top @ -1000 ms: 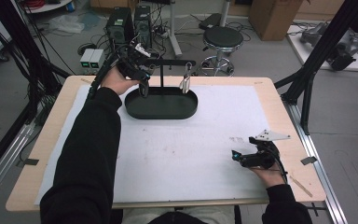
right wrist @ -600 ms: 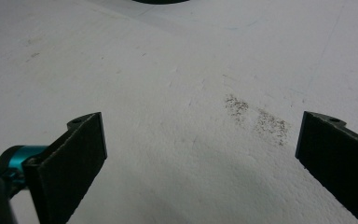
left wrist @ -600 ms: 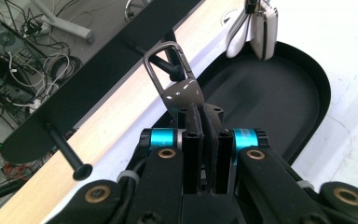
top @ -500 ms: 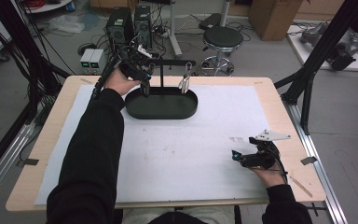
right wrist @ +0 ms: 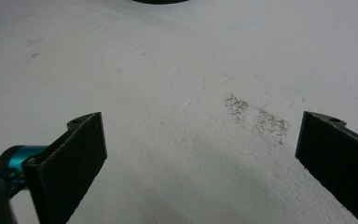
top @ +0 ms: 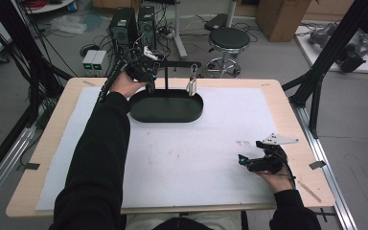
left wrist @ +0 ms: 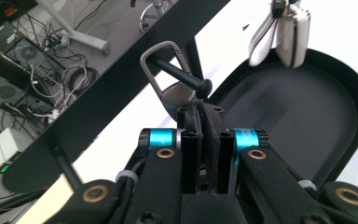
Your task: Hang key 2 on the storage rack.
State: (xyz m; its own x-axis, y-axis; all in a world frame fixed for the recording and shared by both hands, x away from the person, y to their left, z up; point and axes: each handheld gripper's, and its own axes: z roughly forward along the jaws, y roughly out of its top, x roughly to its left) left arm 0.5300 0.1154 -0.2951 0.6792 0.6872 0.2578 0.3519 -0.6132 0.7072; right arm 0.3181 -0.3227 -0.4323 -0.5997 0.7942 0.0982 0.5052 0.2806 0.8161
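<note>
Metal carabiner clip (left wrist: 168, 77) hangs by its loop on a black peg (left wrist: 179, 74) of the stand's crossbar (top: 175, 63), above the black oval tray (top: 167, 111) at the far edge of the surface (top: 287, 103). Left gripper (left wrist: 204, 111) is clamped nearly fully shut on the clip's lower body, directly below the peg. Judgement: to seat or free it cleanly, slide along the peg's axis, past the knob; avoid twisting. A second clip (left wrist: 282, 32) hangs further along. Right gripper (right wrist: 200, 135) rests wide open, holding nothing, over the white mat (right wrist: 177, 70).
</note>
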